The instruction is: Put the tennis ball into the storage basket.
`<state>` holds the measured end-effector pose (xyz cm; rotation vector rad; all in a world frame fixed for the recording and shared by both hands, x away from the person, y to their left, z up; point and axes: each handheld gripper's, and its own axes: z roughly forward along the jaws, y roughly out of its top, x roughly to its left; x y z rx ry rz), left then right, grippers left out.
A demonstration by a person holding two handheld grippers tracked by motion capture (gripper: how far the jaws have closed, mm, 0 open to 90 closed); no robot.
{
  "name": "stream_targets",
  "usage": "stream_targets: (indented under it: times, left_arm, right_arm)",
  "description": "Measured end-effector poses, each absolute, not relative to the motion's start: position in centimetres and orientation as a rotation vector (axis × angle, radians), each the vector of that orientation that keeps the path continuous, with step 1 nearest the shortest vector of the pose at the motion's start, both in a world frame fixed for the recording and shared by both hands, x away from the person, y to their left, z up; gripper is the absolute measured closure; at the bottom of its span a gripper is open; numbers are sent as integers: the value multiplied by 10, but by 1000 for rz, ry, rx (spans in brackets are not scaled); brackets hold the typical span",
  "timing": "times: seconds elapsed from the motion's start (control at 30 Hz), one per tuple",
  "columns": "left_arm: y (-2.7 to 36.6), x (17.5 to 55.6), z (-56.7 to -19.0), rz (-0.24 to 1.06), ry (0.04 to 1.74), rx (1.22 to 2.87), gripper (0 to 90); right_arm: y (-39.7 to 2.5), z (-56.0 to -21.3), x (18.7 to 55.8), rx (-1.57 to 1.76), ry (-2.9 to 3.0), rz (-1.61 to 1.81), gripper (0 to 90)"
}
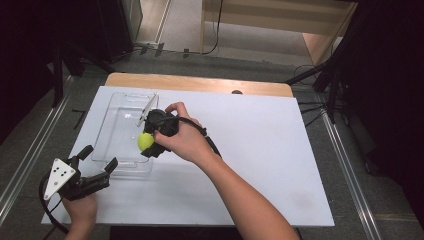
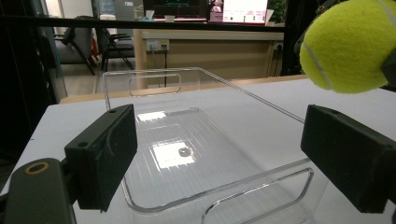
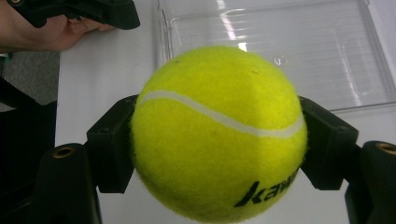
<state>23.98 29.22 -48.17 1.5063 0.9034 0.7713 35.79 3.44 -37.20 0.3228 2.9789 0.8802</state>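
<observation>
Currently 1 tennis ball [image 3: 218, 133] clamped in right gripper [image 1: 148, 144] fingers; left gripper [image 1: 97, 161] fingers apart; 1 clear tray [image 1: 117, 150].

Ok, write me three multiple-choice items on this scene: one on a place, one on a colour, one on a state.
1. Where is the tennis ball?
A. Between the jaws of the right gripper
B. Lying on the table
C. In the left gripper

2. What colour is the ball?
A. Orange
B. Yellow-green
C. White

3. How do the left gripper's jaws stand?
A. Shut on the ball
B. Shut on the tray rim
C. Open

Answers: 1 A, the right gripper view shows a jaw pressed to each side of the ball. 2 B, yellow-green felt with a white seam. 3 C, the left gripper view shows its jaws wide apart, with the clear plastic tray between them.
</observation>
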Motion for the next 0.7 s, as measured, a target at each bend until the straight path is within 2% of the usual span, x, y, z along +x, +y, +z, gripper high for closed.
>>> stream_targets:
  times: [0.7]
  left_arm:
    - [292,240,-482,768,901,1502,113]
  right_arm:
    - [59,-372,366,290,2986,869,235]
